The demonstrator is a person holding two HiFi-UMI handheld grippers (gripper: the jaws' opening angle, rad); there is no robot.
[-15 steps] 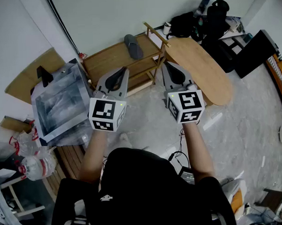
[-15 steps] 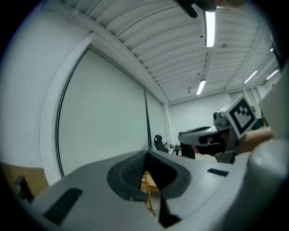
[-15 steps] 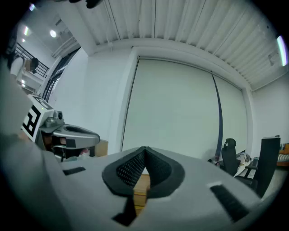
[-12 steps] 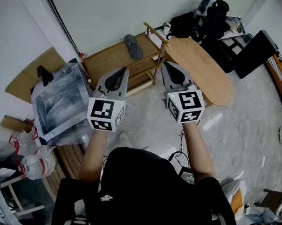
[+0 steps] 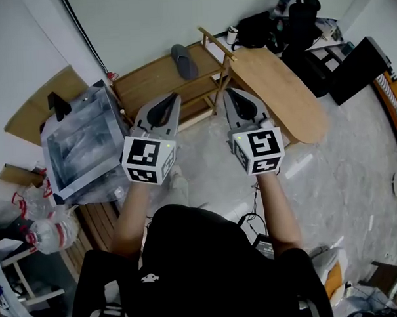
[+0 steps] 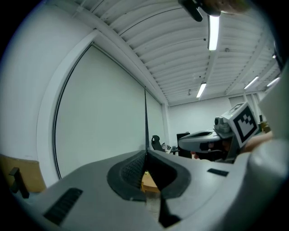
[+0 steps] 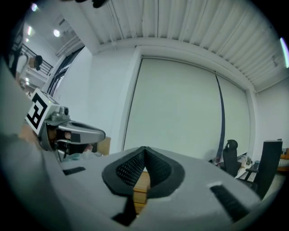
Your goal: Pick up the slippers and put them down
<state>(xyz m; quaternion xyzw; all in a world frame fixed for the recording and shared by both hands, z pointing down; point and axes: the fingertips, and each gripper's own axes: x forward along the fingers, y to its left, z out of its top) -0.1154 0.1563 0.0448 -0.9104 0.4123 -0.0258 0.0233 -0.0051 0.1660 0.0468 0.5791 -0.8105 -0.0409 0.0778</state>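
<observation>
Left tool (image 5: 175, 96), right tool (image 5: 226, 92): pressed together, empty | oval grey slipper (image 5: 184, 61) on wooden rack (image 5: 149, 81)

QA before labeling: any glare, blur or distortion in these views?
Head view: sharp, evenly lit, slipper clear on the shelf, edges bowed. Left gripper view: strong fisheye, dark corners, ceiling lamp blown out. Right gripper view: same fisheye, even light.
</observation>
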